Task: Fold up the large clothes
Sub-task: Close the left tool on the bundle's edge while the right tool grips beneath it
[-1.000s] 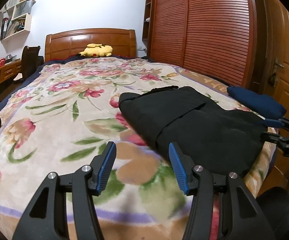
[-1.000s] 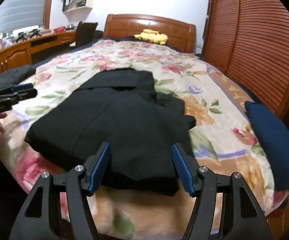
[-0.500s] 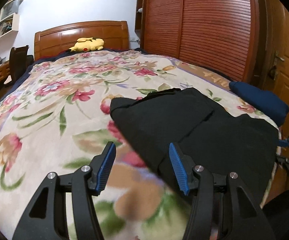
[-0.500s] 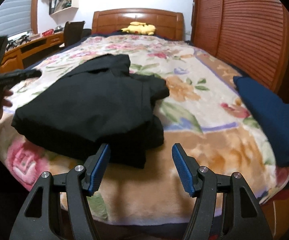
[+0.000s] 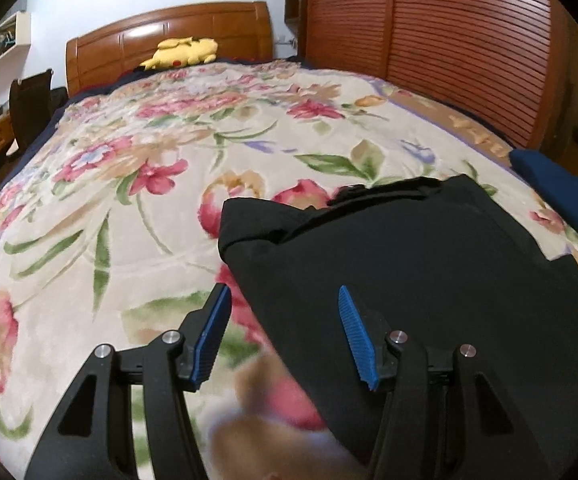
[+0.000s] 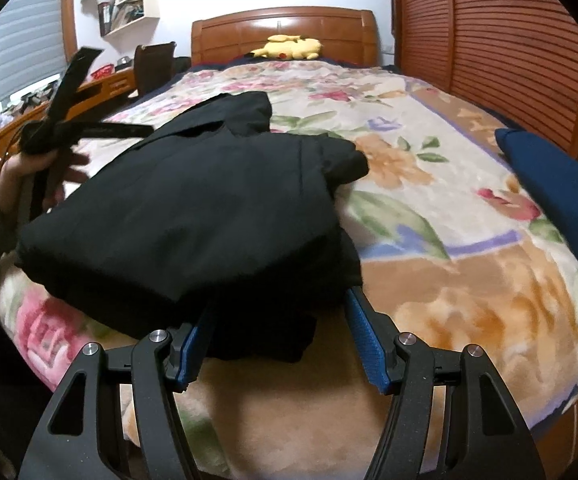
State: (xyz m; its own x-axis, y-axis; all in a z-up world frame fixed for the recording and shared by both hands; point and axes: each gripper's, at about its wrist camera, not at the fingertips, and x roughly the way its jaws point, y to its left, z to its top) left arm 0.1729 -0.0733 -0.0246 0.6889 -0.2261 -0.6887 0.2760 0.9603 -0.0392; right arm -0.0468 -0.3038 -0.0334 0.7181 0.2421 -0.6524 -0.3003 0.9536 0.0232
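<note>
Left wrist view: one black garment, folded into a thick pad, lies on the near right part of the one bed, on its flowered blanket. Its right and lower parts run out of the picture. The left gripper hangs over the garment's left edge with its jaws apart and nothing between the two blue pads; the right-hand pad stands over the black cloth, the left-hand one over the blanket, and I cannot tell whether either touches. One blue cloth lies at the bed's right edge, half cut off. One yellow plush toy rests against the headboard. The blanket nearest the camera is blurred.

Right wrist view: the same garment lies at the foot of the bed, left of centre. The right gripper is released, its jaws set wide on either side of the garment's near lower corner; the left-hand pad is partly hidden behind the fold, and whether the pads press the cloth is hard to make out. At far left a hand holds the left gripper, blurred, beside the garment's far edge. The blue cloth is cut off at right. On a wall shelf stand things too small to tell.
</note>
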